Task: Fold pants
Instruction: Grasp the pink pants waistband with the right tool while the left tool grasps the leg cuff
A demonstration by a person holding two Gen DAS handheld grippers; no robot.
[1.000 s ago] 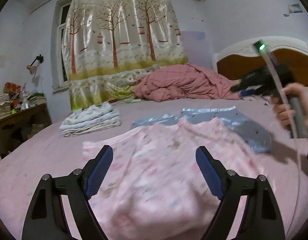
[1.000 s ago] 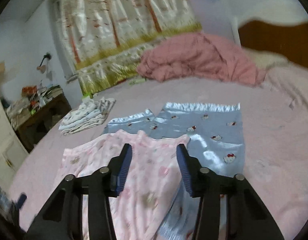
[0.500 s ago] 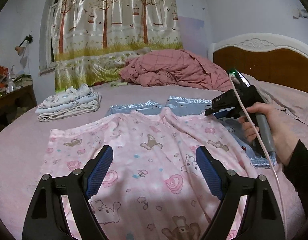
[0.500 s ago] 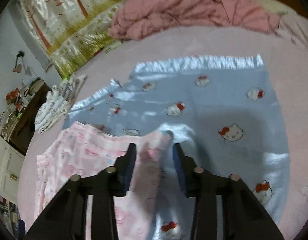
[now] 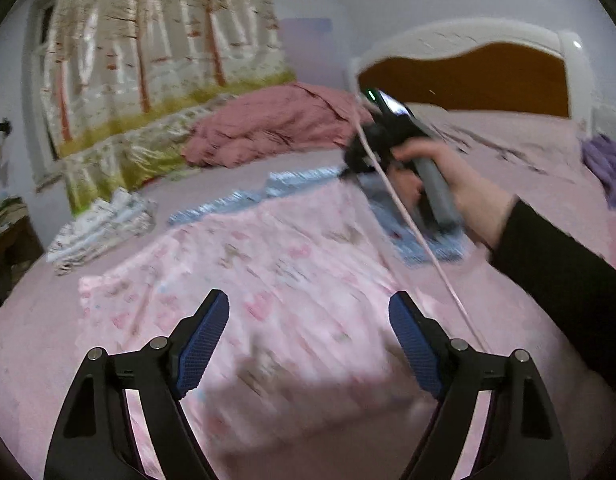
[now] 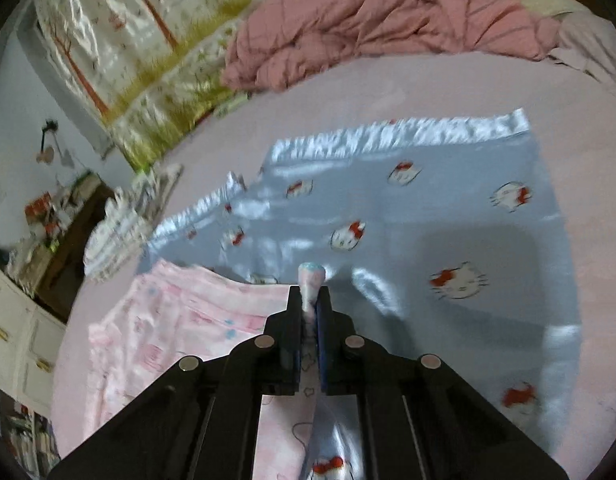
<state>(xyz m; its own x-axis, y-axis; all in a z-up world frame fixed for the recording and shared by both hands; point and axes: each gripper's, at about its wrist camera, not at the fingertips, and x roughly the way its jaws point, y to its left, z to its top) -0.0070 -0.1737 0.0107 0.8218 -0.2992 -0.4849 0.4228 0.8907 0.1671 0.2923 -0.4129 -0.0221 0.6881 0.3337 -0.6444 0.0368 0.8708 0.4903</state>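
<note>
Right gripper (image 6: 309,300): ribbed blue pads clamped on a pinched fold of the soft pink printed pants (image 6: 180,320), at their far edge. Left gripper (image 5: 308,328): jaws wide, easing inward, nothing between them, above the same pants spread flat on the pink bed (image 5: 32,320). Beneath: glossy blue satin cloth (image 6: 447,208) with cartoon cat faces. No readable writing.

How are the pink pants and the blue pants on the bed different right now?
The pink pants have a pale cartoon print; the blue pants are shiny with cat faces. The pink pants lie partly on top, while the blue pants lie beneath them. The right gripper is shut on the pink pants' edge; no gripper is on the blue pants. Both are spread out on the bed.
</note>
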